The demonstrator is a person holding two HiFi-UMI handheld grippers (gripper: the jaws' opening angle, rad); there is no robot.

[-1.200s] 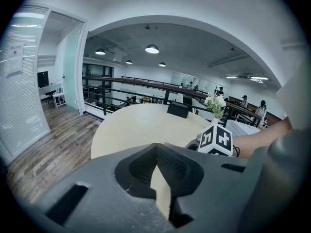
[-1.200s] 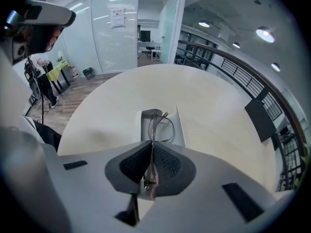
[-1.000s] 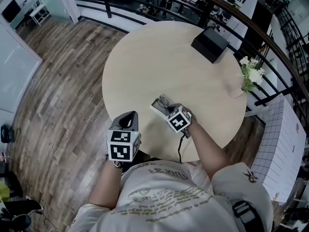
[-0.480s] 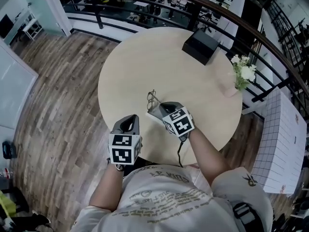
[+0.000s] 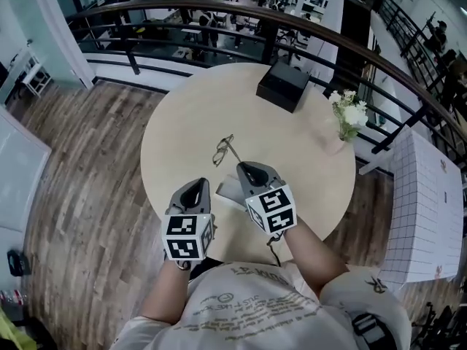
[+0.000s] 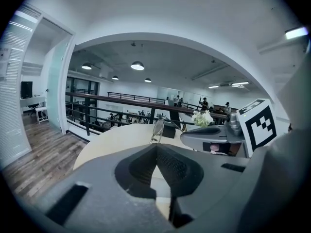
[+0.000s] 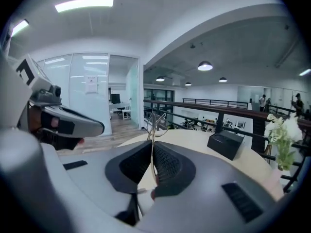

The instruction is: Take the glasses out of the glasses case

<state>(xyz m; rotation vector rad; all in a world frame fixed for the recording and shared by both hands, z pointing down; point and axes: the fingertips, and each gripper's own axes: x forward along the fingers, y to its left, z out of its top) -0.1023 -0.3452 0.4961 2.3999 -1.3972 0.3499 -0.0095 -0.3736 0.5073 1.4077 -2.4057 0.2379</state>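
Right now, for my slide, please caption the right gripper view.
Right gripper shut on one temple of the glasses, held above the table.

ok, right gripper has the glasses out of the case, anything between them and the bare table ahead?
Nothing visible. The right gripper holds the glasses by a temple over bare table. The black box and flowers sit off at the far edge; the case lies nearer the person.
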